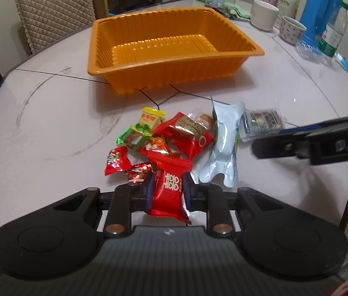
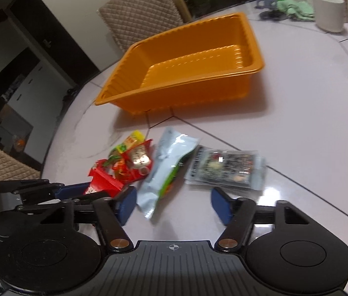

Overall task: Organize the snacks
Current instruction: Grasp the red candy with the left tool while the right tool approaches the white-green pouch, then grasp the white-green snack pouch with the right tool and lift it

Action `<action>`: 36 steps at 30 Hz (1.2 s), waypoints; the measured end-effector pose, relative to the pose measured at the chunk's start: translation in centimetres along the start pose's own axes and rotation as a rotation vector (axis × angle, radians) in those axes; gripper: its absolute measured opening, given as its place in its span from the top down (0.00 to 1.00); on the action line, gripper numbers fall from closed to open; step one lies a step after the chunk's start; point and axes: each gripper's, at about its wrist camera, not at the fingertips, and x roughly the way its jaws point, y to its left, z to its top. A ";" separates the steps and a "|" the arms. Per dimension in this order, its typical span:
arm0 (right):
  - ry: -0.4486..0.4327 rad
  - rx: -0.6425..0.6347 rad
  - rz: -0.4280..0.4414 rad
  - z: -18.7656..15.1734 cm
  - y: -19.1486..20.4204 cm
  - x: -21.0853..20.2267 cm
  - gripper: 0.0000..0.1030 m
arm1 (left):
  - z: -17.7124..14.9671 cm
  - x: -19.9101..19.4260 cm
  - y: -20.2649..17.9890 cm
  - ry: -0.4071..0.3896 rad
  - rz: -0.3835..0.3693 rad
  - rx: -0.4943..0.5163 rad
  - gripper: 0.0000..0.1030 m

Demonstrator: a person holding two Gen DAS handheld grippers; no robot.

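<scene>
The step in hand is judged to be pickup from the loose pile of snacks: the left gripper [image 1: 166, 192] is pinched on a red candy packet [image 1: 170, 190], whose wrapper is seen squeezed between the blue pads at the near edge of the pile. The right gripper [image 2: 172, 206] is spread, with nothing pressed between its pads; the lower end of a silver pouch [image 2: 166, 170] lies just ahead of its left pad, and a clear printed packet [image 2: 225, 170] lies just beyond its right pad. The orange tray [image 1: 174, 61] stands empty on the bench [image 1: 50, 103], beyond the pile (no snack has yet been placed in it). The next move is judged to call for the red packet to be lifted clear of its neighbours and carried over the near rim of the tray, while the right gripper is settled around one of the two packets before it. The pinch on the red packet is shown plainly in the left wrist view only; in the right wrist view the left gripper is seen merely from the side. The gap between the right gripper's pads is shown only in the right wrist view.
</scene>
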 end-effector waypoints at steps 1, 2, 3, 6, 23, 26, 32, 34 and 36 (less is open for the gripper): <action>0.003 0.002 0.007 0.1 0.1 0.4 0.43 | 0.1 -0.2 0.1 -0.004 0.002 -0.007 0.79; 0.007 0.006 0.012 0.1 0.2 0.7 0.45 | 0.1 -0.3 0.3 -0.007 0.005 -0.014 0.79; 0.010 0.009 0.014 0.2 0.3 1.1 0.48 | 0.1 -0.5 0.5 -0.010 0.006 -0.021 0.79; 0.018 0.014 0.014 0.5 0.6 2.0 0.57 | 0.1 -0.8 1.0 -0.013 0.010 -0.041 0.79; 0.009 0.143 0.016 0.7 -0.1 4.2 0.73 | -0.2 -1.4 1.8 -0.010 0.015 -0.079 0.79; 0.002 0.156 0.019 0.6 -0.2 4.2 0.75 | -0.3 -1.4 1.9 -0.011 0.012 -0.087 0.79; -0.015 0.156 0.029 0.7 0.0 3.4 0.78 | -0.2 -1.7 2.1 -0.016 0.013 -0.096 0.79; -0.023 0.149 0.030 0.9 0.2 2.9 0.79 | -0.1 -1.8 2.3 -0.018 0.011 -0.101 0.79; -0.033 0.143 0.035 1.0 0.3 2.2 0.79 | 0.1 -2.0 2.3 -0.022 0.010 -0.105 0.79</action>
